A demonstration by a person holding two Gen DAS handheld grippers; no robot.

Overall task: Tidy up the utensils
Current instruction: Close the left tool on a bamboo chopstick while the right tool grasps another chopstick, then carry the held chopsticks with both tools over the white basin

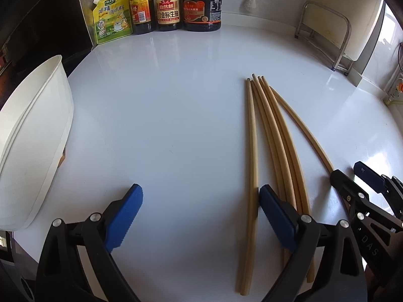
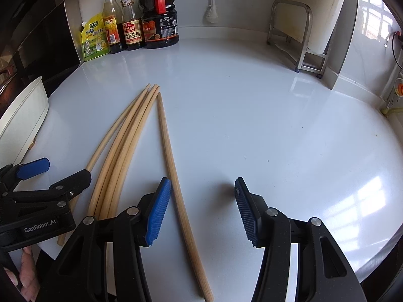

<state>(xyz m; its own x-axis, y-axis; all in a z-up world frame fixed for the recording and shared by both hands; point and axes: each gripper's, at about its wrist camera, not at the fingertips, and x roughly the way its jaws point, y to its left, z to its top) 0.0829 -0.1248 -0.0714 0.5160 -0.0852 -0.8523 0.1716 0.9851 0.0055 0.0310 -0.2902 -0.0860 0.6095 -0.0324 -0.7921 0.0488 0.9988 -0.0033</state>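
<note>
**Chopsticks lined up, both grippers poised low over the table**

Chopsticks (image 1: 274,136) lie in a loose fan on the white table (image 1: 163,100), far tips bunched together toward the sauce bottles (image 1: 173,2), near ends splaying out toward the cameras. That looks like a gathering job: tips squared up so the bundle can be taken as one.

Left gripper (image 1: 201,216) sits with its fingers spread wide, nothing between them but bare table. Its right finger (image 1: 275,216) is beside the leftmost stick, apparently touching it, while the other chopsticks pass behind that finger. Off to its left stands a white container (image 1: 35,138), my guess for where the utensils end up.

Right gripper (image 2: 202,209) hovers with fingers about half spread, and one chopstick (image 2: 173,171) runs between them, close against the left pad (image 2: 158,211). Pads are not pressing on it from both sides, so no pinch, just a straddle. That stick lies slightly apart from the other chopsticks, which could be why this gripper is over it: nudge it back in.

Both tools tilt steeply down toward the tabletop, side by side, each visible at the edge of the other's view. A hand (image 2: 27,274) shows at the lower left, gripping the left tool's handle.
</note>
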